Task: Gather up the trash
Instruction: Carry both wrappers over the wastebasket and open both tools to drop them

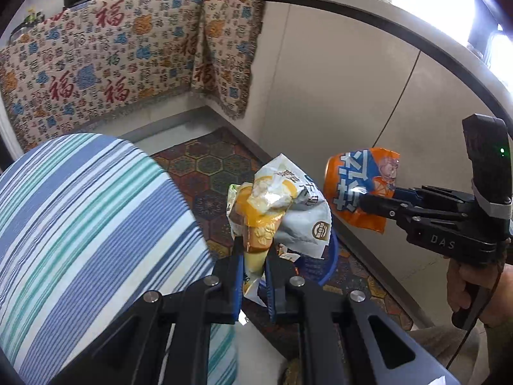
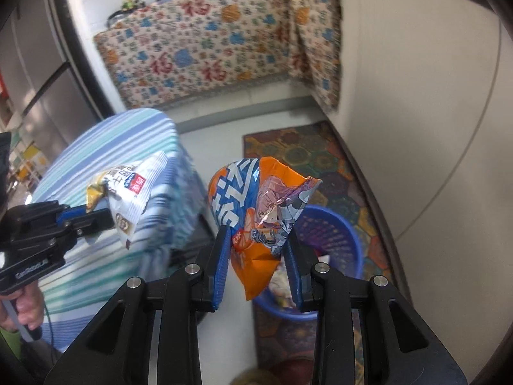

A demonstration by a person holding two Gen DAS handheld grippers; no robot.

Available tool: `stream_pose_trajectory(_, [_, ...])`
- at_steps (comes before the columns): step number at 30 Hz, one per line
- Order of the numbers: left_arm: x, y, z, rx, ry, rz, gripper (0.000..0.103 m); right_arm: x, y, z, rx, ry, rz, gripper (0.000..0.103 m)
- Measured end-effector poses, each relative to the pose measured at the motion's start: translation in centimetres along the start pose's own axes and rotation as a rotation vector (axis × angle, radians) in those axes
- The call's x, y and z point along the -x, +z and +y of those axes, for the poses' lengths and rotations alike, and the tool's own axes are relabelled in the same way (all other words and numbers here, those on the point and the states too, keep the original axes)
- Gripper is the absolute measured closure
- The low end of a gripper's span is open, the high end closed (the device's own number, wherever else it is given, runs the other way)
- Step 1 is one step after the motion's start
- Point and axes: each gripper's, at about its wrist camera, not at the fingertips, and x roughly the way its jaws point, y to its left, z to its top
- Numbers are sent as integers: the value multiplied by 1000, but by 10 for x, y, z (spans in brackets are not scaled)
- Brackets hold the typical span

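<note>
Two wrappers held over the basket (image 2: 333, 224)

A white bag (image 1: 288, 205) is pinched by the left claw (image 1: 255, 256); an orange wrapper (image 2: 256, 218) is pinched by the right claw (image 2: 258, 256).

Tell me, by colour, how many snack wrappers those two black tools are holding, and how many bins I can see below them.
White and yellow wrapper: 1, in the left gripper
Orange and blue wrapper: 1, in the right gripper
Blue bin: 1, on the floor below, with some trash already inside
Total: 3 things, 2 wrappers and 1 bin
</note>
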Motion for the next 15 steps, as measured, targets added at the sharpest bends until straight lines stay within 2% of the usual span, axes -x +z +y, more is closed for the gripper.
stream_pose_trajectory(6, [-59,17,-26,-10,-40,56,91,-24,-2,-57,-72,-21,43,71])
stream_pose_trajectory(15, [-149,23,-35,-2,-29,156,91,-89,-13,-113,-142,19,146,67])
